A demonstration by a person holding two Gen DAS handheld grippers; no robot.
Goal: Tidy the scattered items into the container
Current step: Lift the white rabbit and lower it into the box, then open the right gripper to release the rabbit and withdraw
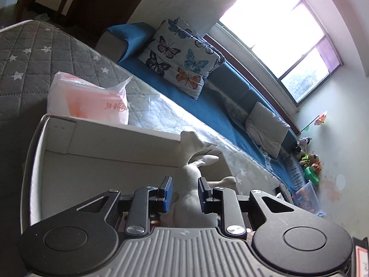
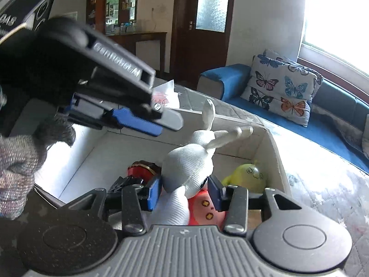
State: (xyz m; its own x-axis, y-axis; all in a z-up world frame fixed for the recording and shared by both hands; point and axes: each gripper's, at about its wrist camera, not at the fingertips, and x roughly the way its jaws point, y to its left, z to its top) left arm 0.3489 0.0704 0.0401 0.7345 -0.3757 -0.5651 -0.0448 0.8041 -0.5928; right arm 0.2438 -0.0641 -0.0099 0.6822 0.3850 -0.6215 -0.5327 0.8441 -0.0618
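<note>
A white cardboard box (image 2: 272, 147) stands on the bed; it also shows in the left wrist view (image 1: 103, 152). A white plush rabbit (image 2: 191, 168) sits inside it, ears up. My right gripper (image 2: 184, 189) holds its blue pads against the rabbit's body, over the box. In the left wrist view the rabbit (image 1: 191, 168) lies between the pads of my left gripper (image 1: 184, 191), with a gap on the left side. The left gripper (image 2: 147, 124) also shows in the right wrist view, above the box. A green toy (image 2: 246, 175), a pink toy (image 2: 205, 210) and a red-black item (image 2: 143, 168) lie in the box.
A pink tissue pack (image 1: 87, 99) lies on the grey quilted bed (image 1: 34, 53) behind the box. A blue sofa (image 1: 207, 106) with a butterfly cushion (image 1: 180, 55) runs beside the bed under a window. Toys (image 1: 309, 159) sit at the sofa's far end.
</note>
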